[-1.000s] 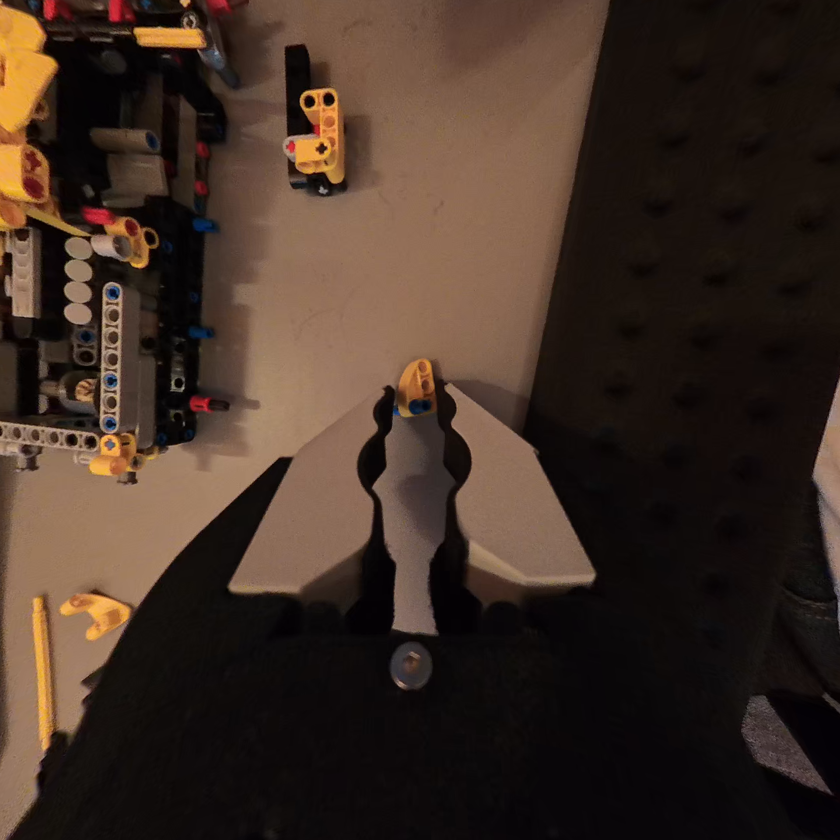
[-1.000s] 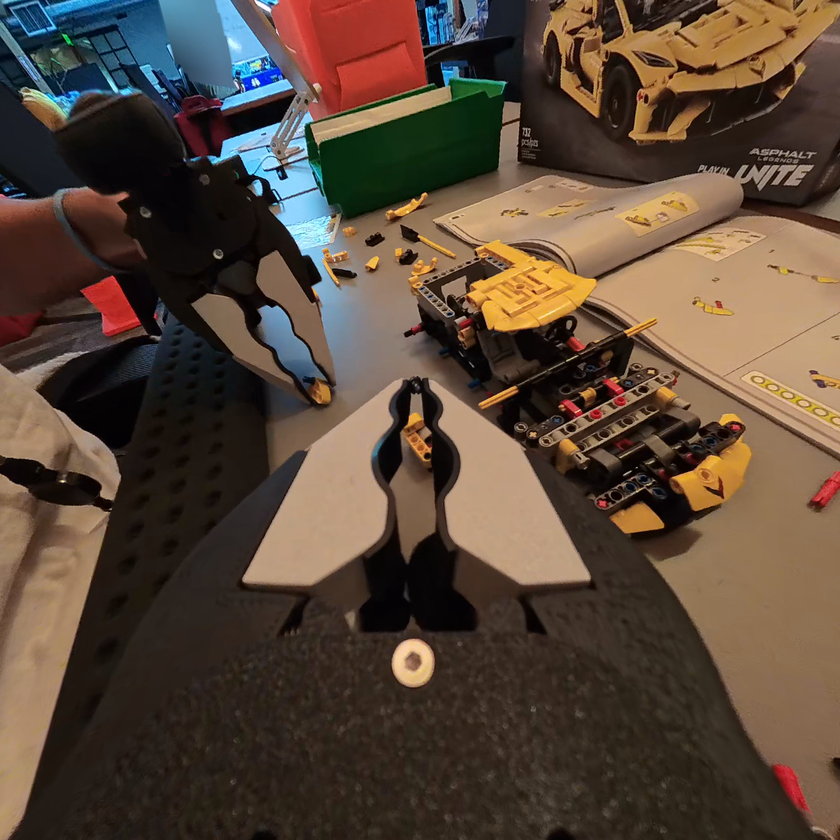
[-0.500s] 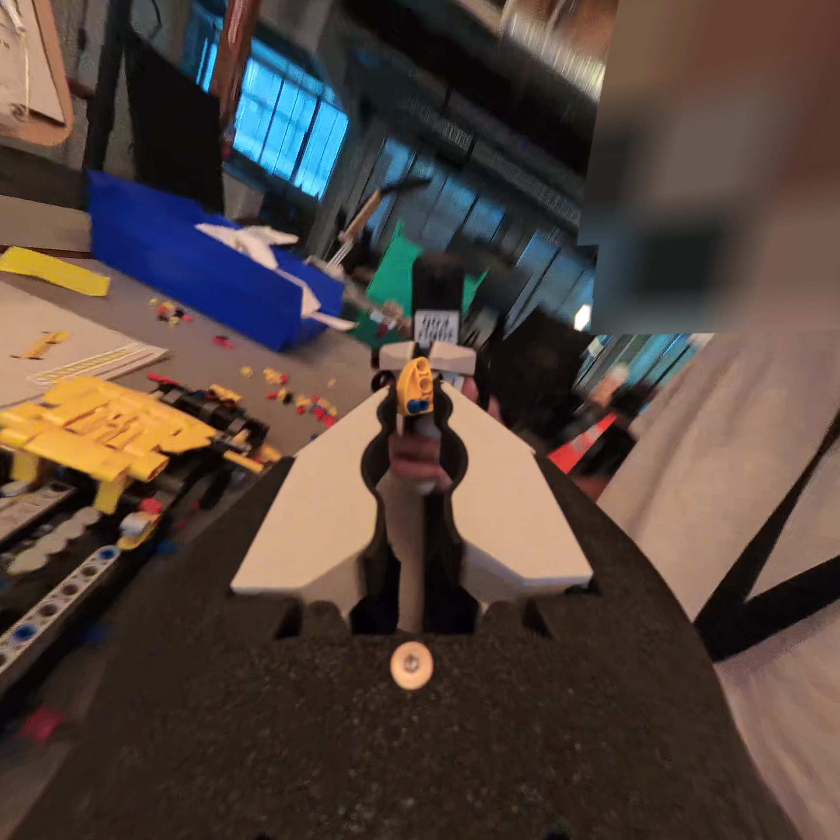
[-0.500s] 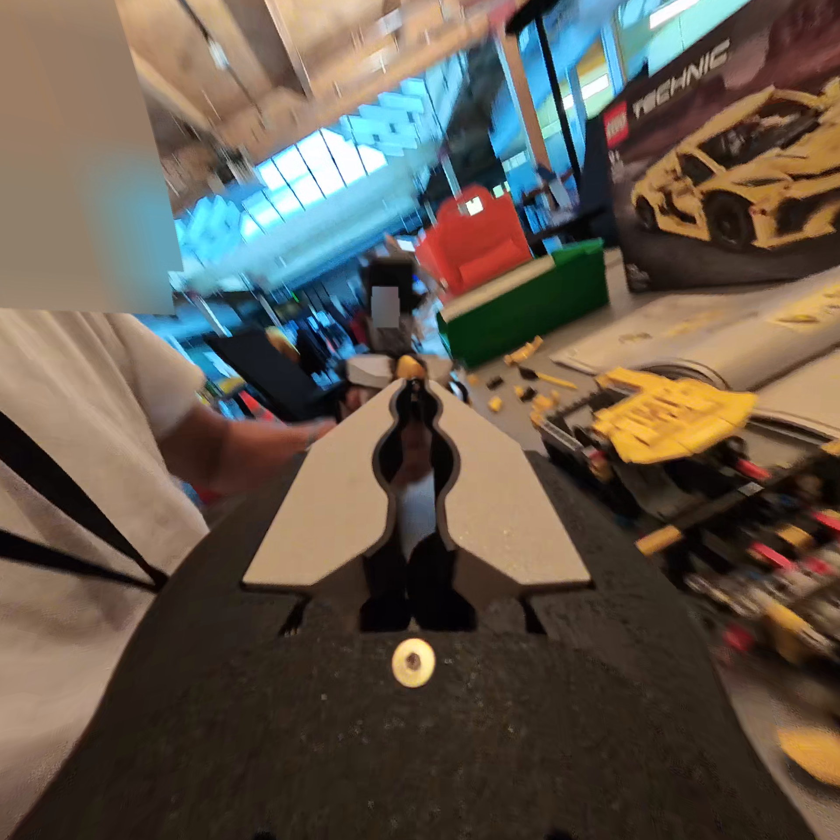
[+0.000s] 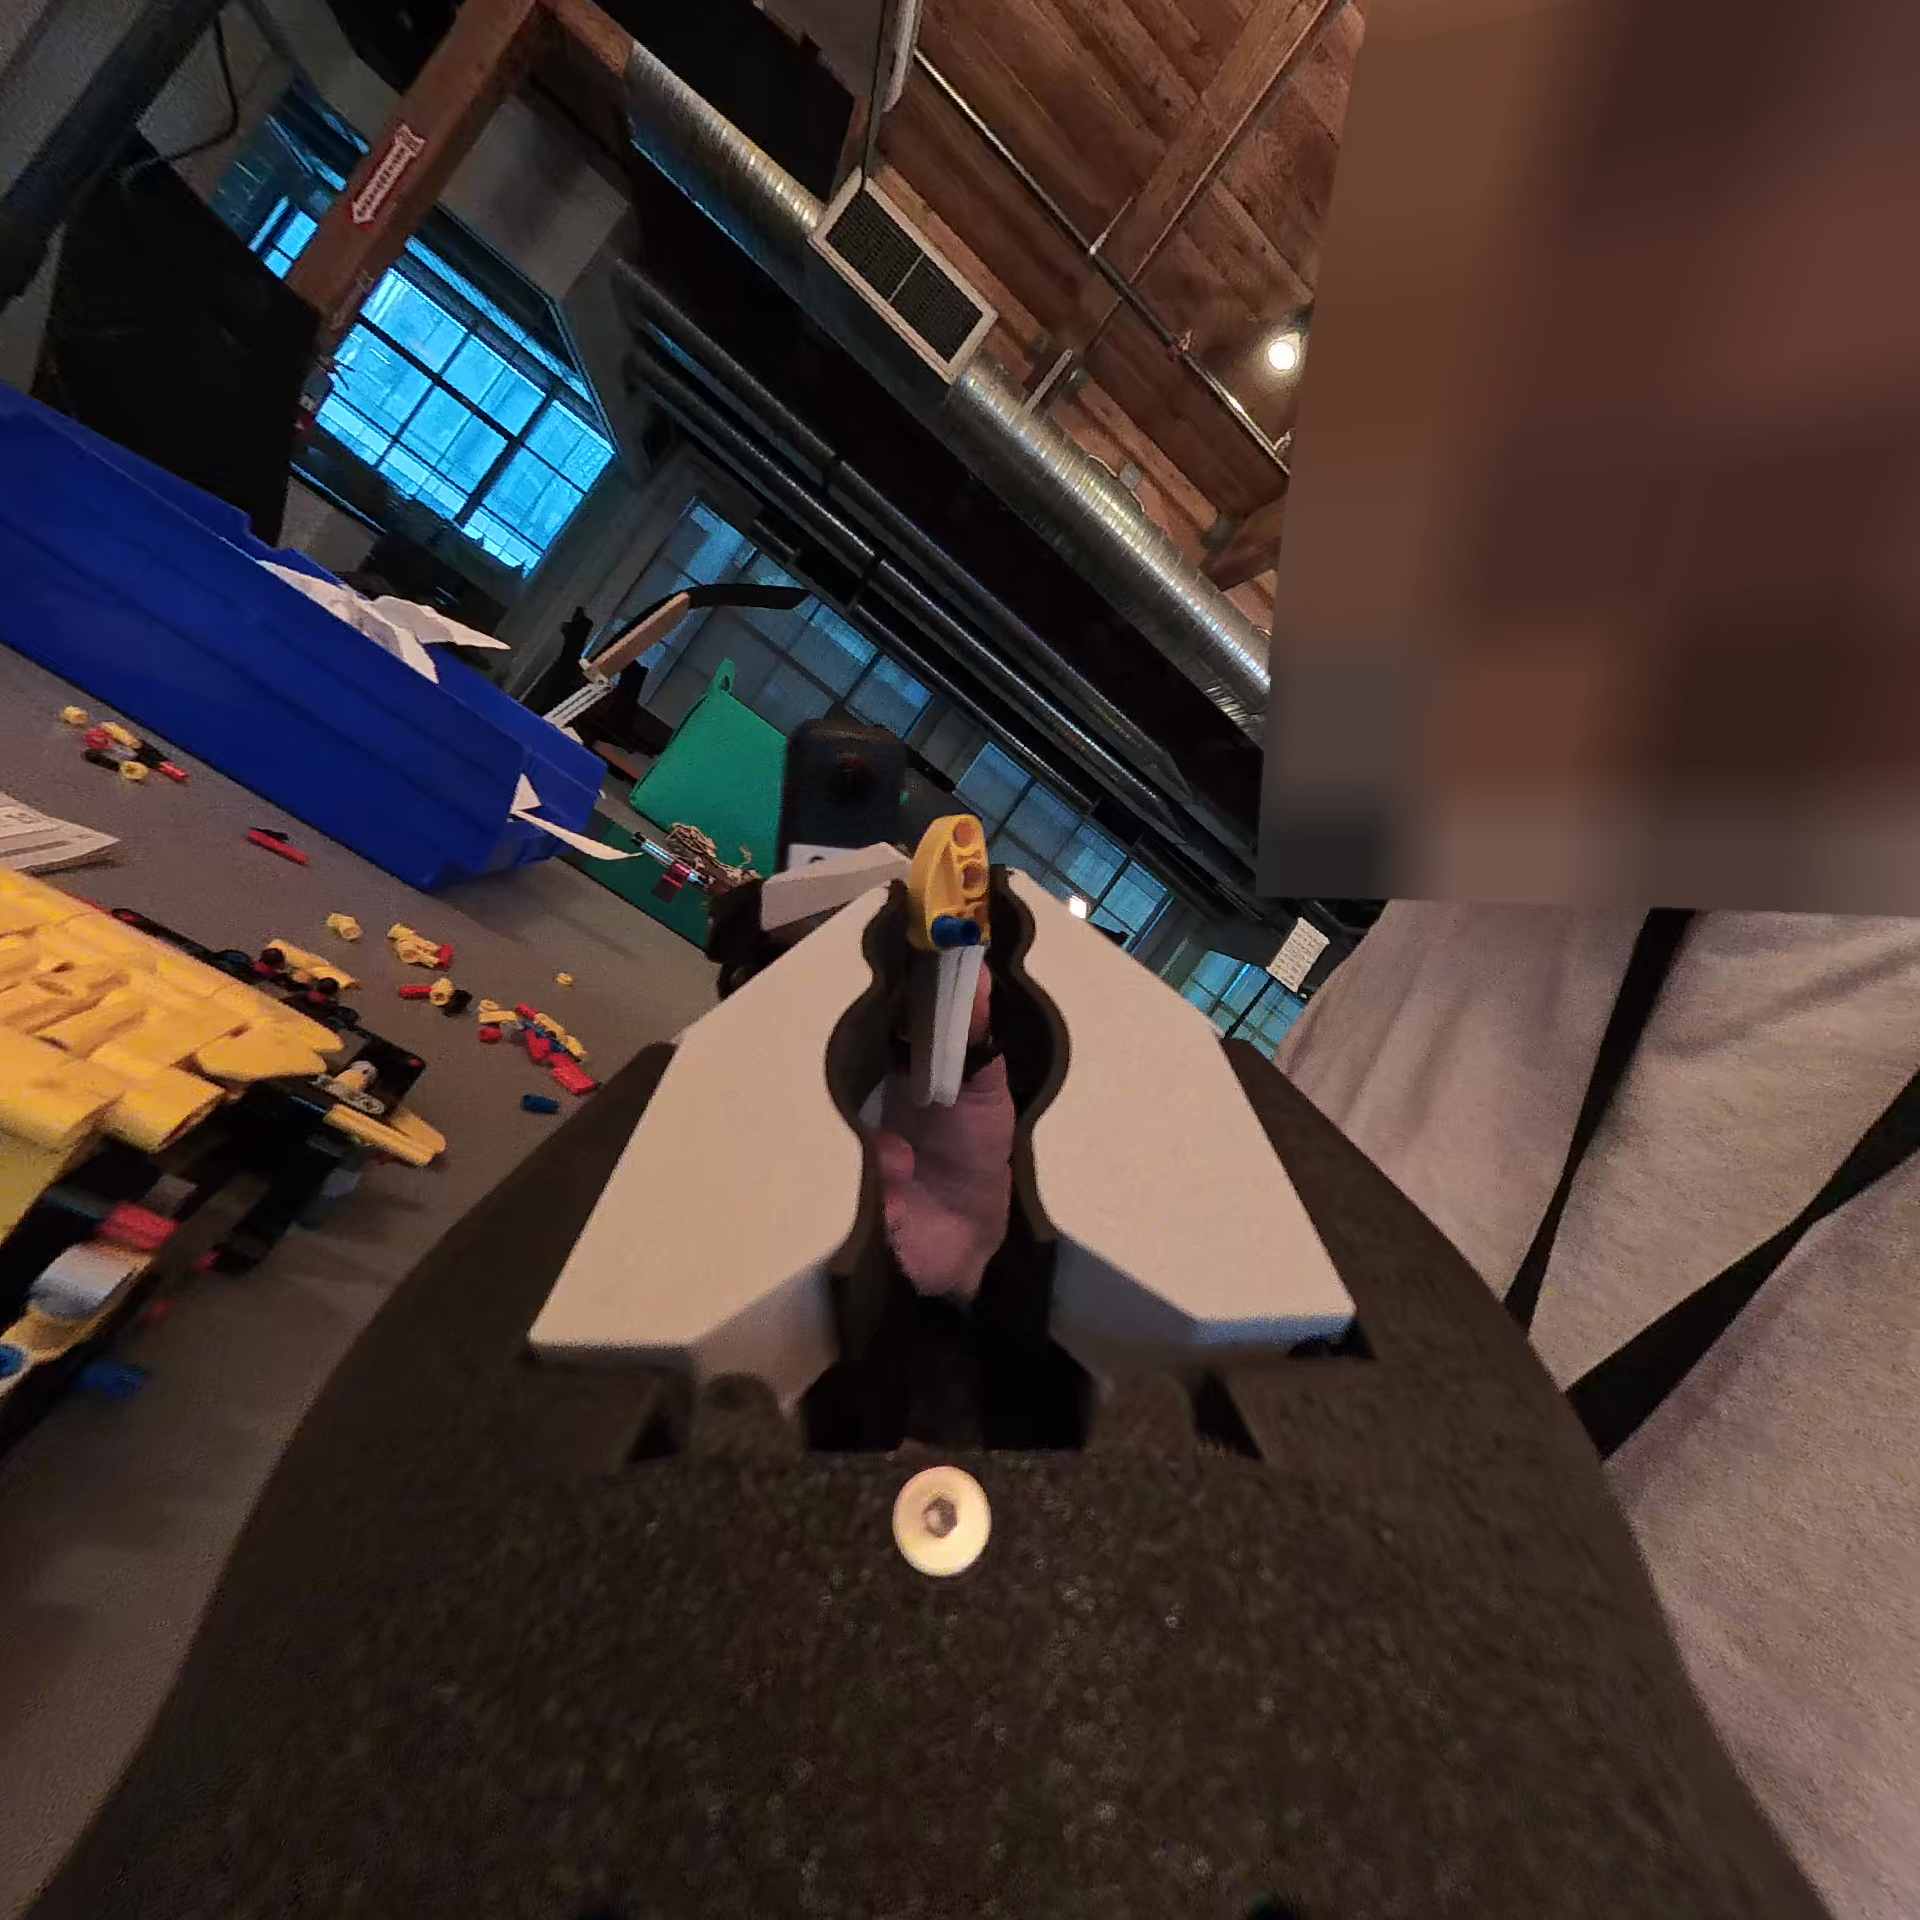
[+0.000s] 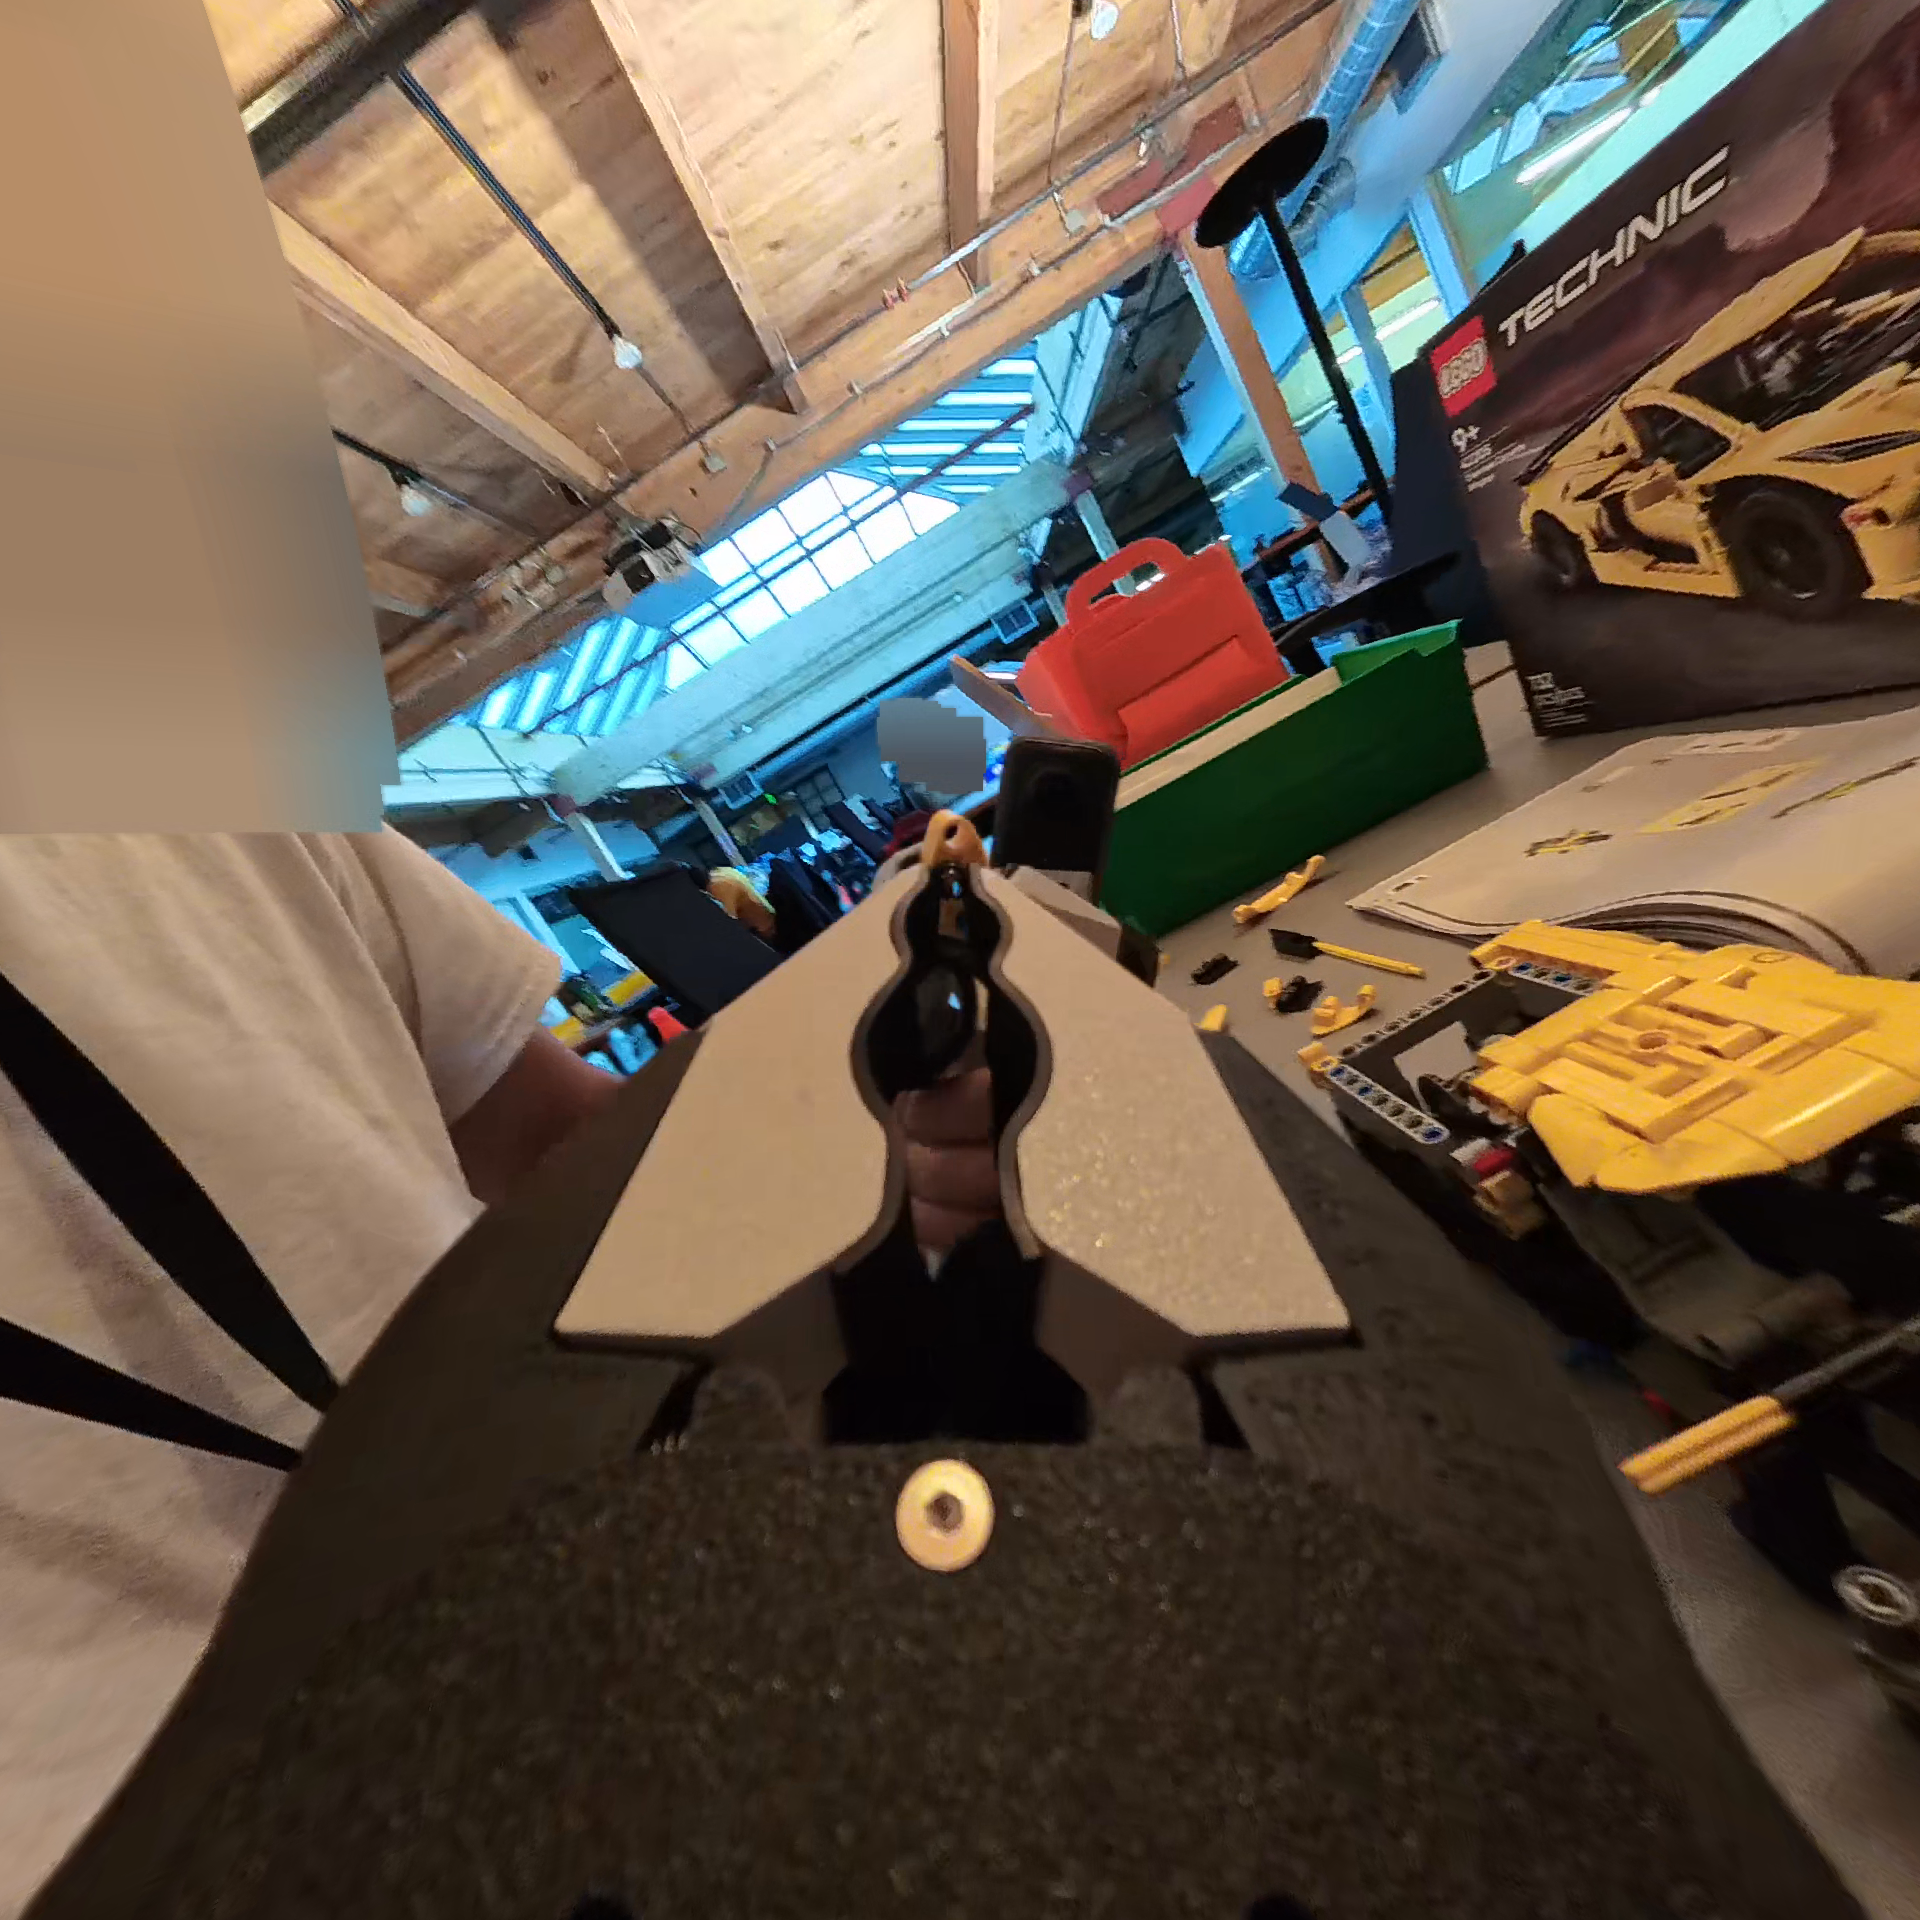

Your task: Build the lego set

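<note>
The left gripper [image 5: 951, 914] has its jaws pinching a small yellow piece [image 5: 948, 878] with a blue pin, which sticks up past the tips. The right gripper [image 6: 948, 868] has its jaws pressed together at the tips, right against a yellow piece [image 6: 951, 834] just beyond them; whether they grip it I cannot tell. Both grippers are lifted off the desk [image 5: 312, 1351] and face each other tip to tip, where a second ago they pointed down at the desk, well apart. The left view shows the yellow car model [image 5: 156, 1039] at near left, loose bricks [image 5: 499, 1013] farther out and a blue bin [image 5: 260, 665] at far left. Only the right view shows the model [image 6: 1662, 1070] at right, the open manual [image 6: 1662, 831], a green bin [image 6: 1299, 790] and the set's box [image 6: 1714, 468] at far right. A white shirt [image 6: 208, 1143] fills each view's inner side.
</note>
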`<action>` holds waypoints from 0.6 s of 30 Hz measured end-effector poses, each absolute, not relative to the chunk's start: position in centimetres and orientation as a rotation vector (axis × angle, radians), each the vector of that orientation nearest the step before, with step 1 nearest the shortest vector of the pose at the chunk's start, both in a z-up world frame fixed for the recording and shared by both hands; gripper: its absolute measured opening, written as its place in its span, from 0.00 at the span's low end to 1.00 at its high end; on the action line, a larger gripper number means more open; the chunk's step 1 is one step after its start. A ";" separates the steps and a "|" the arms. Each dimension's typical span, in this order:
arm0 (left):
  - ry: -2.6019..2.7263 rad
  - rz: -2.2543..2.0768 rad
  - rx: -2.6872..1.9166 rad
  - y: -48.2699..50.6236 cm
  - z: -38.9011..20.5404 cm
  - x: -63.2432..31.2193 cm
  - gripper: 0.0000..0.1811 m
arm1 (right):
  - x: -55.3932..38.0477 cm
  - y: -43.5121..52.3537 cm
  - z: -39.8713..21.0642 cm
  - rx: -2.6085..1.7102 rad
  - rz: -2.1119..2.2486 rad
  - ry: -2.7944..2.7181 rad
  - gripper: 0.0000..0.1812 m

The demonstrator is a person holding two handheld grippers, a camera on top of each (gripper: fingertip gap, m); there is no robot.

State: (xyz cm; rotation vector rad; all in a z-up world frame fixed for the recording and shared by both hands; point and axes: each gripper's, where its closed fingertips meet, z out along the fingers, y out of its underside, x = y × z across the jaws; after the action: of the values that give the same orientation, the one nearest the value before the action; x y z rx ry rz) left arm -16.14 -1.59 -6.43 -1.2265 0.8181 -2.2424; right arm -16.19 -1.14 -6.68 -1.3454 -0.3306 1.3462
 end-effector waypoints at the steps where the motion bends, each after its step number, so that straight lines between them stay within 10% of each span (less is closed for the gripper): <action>1: 0.823 -2.253 -1.218 -1.7 -6.3 -16.2 0.08 | -16.3 -1.3 -6.6 -1.331 1.386 -0.326 0.02; 18: 0.809 -2.493 -1.158 -2.7 -5.9 -16.6 0.08 | -16.5 -1.7 -5.8 -1.283 1.420 -0.367 0.02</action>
State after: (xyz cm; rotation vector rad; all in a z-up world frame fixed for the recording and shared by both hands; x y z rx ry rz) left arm -16.64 -2.69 -5.89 -1.1581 0.8091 -2.4934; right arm -16.51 -1.73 -5.79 -1.2830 -0.3669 1.4198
